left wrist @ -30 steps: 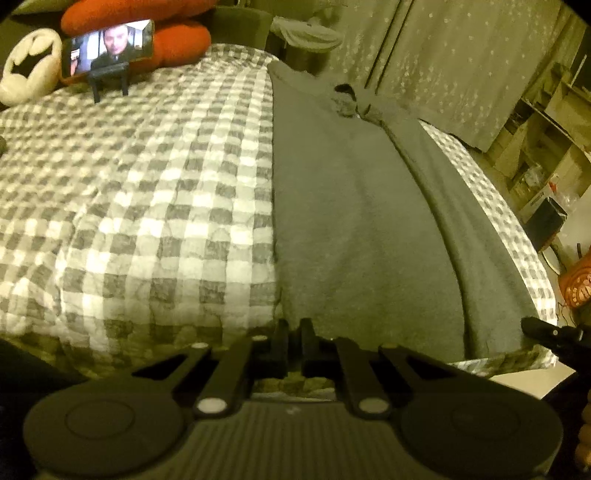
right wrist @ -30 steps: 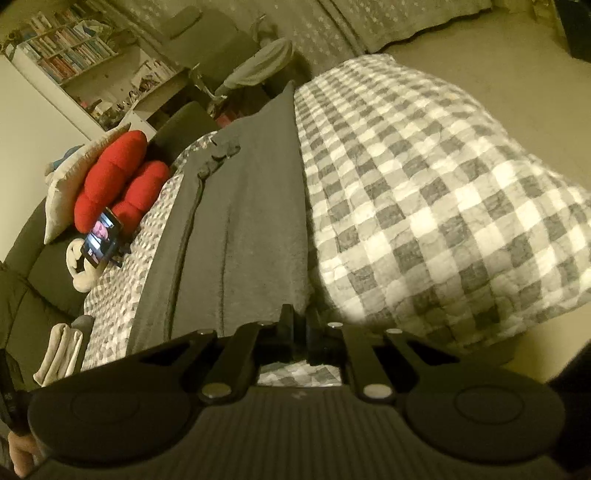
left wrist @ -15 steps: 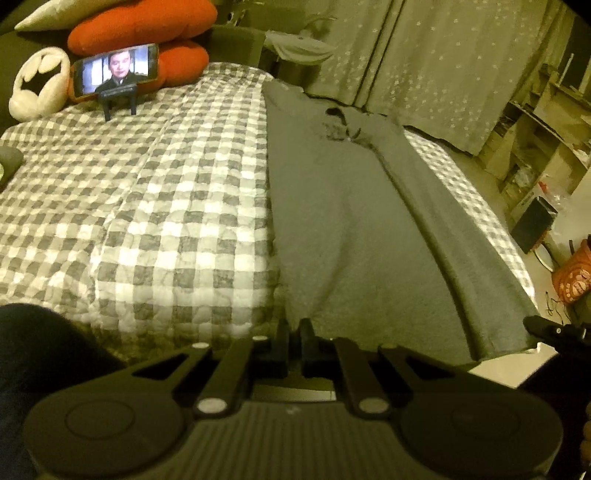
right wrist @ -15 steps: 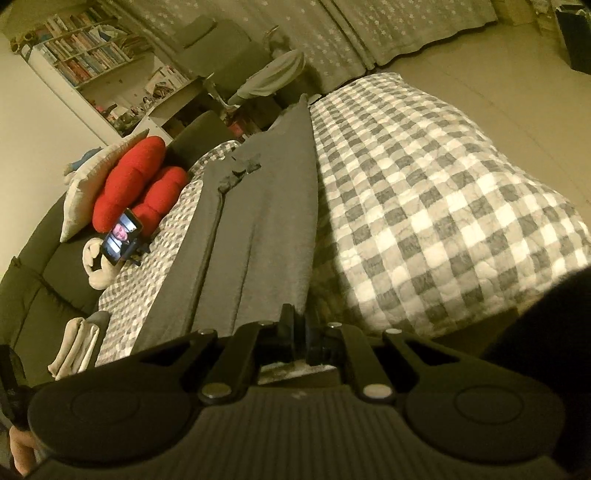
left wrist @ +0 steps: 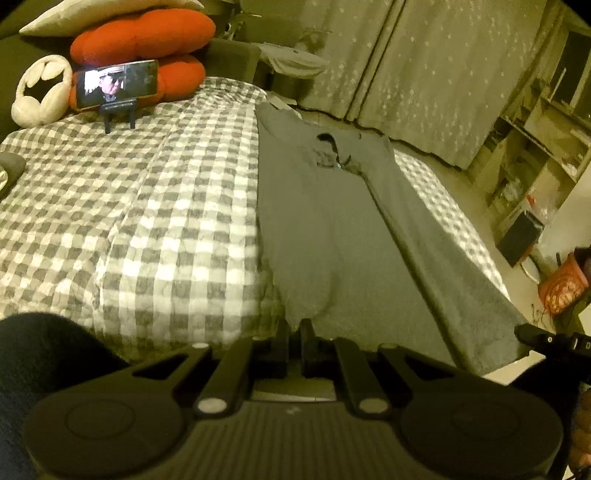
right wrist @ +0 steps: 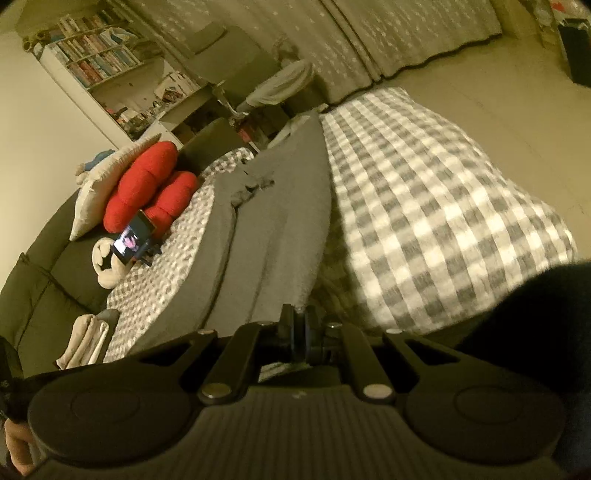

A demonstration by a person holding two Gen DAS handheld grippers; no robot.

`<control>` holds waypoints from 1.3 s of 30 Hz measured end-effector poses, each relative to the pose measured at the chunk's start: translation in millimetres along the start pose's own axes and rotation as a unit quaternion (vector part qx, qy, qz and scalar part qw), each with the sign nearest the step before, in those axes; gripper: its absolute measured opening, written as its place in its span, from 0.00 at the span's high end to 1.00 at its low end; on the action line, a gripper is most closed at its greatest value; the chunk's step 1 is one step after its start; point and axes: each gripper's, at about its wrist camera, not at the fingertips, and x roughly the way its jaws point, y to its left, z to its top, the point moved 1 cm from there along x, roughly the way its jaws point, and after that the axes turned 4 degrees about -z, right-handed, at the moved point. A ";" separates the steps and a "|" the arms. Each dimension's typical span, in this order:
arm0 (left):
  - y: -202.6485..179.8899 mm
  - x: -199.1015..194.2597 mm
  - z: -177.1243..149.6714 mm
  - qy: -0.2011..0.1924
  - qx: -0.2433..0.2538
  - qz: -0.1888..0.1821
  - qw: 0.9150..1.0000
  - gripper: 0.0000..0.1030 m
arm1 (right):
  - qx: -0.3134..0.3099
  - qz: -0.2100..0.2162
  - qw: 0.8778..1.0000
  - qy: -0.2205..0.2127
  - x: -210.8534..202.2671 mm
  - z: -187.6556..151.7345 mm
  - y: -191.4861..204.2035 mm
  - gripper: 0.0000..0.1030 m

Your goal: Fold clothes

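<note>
While the grey garment lies stretched lengthwise down the checked quilt, its far end with a dark opening sits toward twelve o'clock in the left wrist view and its near hem comes right up to the tools at six o'clock. A long lengthwise crease runs from about one o'clock down to five o'clock, so one side panel already seems laid over the middle. The left gripper has its jaws drawn close together on the near left corner of the hem, with a pucker of cloth rising just above them, so it appears to be pinching the fabric. The right gripper also shows its jaws nearly together at the near edge of the garment, and cloth seems caught between them, though blur keeps that from being certain. Judging by this, the step in hand is taking hold of both near corners for a fold along the length. The next move likely calls for lifting both corners evenly and carrying them toward twelve o'clock, keeping the hem taut so the crease stays straight. A phone on a stand, red cushions and white earmuffs sit at eleven o'clock, well apart from the garment.
</note>
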 end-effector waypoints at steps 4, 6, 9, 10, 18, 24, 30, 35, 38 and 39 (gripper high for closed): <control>-1.2 -1.4 24.8 -0.014 -0.013 -0.011 1.000 0.95 | -0.007 0.010 1.000 -0.014 4.3 19.9 16.3 0.93; -2.8 -0.5 37.9 -0.022 -0.014 -0.014 1.000 0.95 | -0.010 0.013 1.000 -0.022 9.2 33.1 22.1 0.93; -4.9 4.6 59.4 -0.030 -0.019 -0.012 0.999 0.95 | -0.003 0.017 0.999 -0.032 19.9 52.9 24.7 0.92; -5.3 7.8 66.9 -0.032 -0.020 -0.009 0.999 0.95 | 0.000 0.018 0.999 -0.033 24.9 60.0 24.8 0.92; -11.0 40.5 124.6 -0.040 -0.019 -0.001 0.999 0.95 | 0.010 0.024 0.999 -0.026 67.4 117.5 24.3 0.92; -15.3 65.2 167.2 -0.046 -0.014 -0.003 0.999 0.95 | 0.034 0.029 0.999 -0.020 93.0 155.7 16.9 0.92; -7.5 98.9 203.0 -0.037 -0.032 -0.004 0.999 0.95 | 0.050 0.021 0.998 -0.010 125.6 183.5 11.1 0.92; -4.8 129.1 235.6 -0.028 -0.039 -0.006 0.999 0.95 | 0.058 0.016 0.998 0.013 158.5 207.3 8.0 0.92; -0.1 147.8 255.7 -0.025 -0.046 -0.006 0.999 0.95 | 0.063 0.013 0.998 0.028 178.5 221.7 6.2 0.92; 1.6 154.2 262.1 -0.023 -0.048 -0.005 0.999 0.95 | 0.065 0.012 0.997 0.032 185.2 226.5 5.6 0.92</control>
